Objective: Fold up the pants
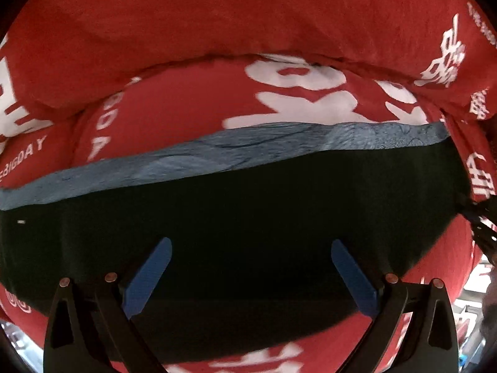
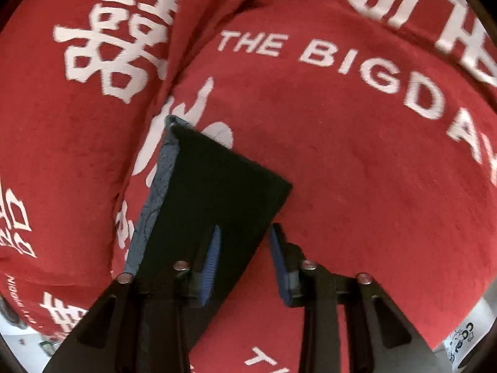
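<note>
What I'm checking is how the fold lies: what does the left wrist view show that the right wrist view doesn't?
Only the left wrist view: the dark pants seen along their long side, with the gray-blue band running almost the full width of the picture.
Only the right wrist view: the pants' short end with both its corners, lying at a slant.
Both: the same pants with that band along one edge, lying on the red cover with white print.
</note>
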Action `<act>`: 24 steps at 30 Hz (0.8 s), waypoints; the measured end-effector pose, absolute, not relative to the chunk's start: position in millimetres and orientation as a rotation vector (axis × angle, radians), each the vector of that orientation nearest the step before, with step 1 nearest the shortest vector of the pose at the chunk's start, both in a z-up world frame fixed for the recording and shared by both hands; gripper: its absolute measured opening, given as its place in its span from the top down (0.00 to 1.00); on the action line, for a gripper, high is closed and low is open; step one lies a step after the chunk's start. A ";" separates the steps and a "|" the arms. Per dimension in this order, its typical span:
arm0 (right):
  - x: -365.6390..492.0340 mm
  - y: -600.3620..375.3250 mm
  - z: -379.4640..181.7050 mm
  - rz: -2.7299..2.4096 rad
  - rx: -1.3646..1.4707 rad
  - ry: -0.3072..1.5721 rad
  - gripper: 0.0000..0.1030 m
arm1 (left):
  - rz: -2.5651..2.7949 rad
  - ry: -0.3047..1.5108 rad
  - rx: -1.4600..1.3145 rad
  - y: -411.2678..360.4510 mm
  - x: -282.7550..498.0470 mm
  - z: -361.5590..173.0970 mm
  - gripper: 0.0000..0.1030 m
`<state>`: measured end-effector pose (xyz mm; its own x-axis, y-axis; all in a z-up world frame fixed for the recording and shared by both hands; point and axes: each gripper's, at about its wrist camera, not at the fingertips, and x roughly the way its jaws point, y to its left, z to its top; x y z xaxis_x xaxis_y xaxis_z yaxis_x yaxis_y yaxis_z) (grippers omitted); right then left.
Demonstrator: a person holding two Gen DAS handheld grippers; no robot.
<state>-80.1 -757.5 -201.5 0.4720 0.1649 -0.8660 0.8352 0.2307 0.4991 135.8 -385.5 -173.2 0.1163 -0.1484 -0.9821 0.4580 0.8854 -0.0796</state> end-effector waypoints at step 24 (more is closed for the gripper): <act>-92.4 -771.4 -228.3 -0.399 1.378 1.017 0.84 | -0.345 1.439 0.335 -424.5 140.3 -202.1 0.00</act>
<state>-92.4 -771.4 -228.3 0.5423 0.3144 -0.7791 0.7606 0.2104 0.6142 140.3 -424.5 -202.1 0.0997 -0.0290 -0.9946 0.4252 0.9050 0.0162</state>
